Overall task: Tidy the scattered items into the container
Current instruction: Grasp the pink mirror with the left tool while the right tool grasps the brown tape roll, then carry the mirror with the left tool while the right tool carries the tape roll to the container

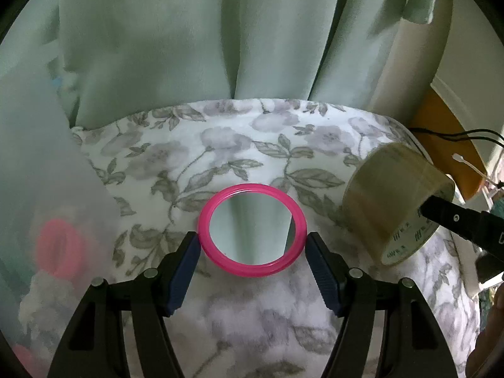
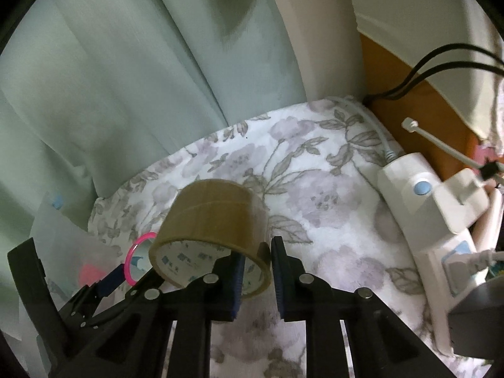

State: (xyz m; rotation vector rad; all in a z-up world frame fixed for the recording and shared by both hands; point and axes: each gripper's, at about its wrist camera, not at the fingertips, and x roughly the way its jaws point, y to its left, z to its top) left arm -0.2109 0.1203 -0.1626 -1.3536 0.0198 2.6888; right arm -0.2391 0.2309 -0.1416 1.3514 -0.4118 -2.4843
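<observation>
A round mirror with a pink rim sits between my left gripper's two blue pads, which touch its rim on both sides; it looks held just above the floral cloth. It also shows in the right wrist view. My right gripper is shut on the wall of a brown tape roll and holds it above the cloth, also seen at the right of the left wrist view. A translucent container with pink items inside stands at the left.
Pale green curtains hang behind the cloth. A white power strip with plugs and cables lies along the right edge, beside an orange wooden surface. The container wall also shows at lower left in the right wrist view.
</observation>
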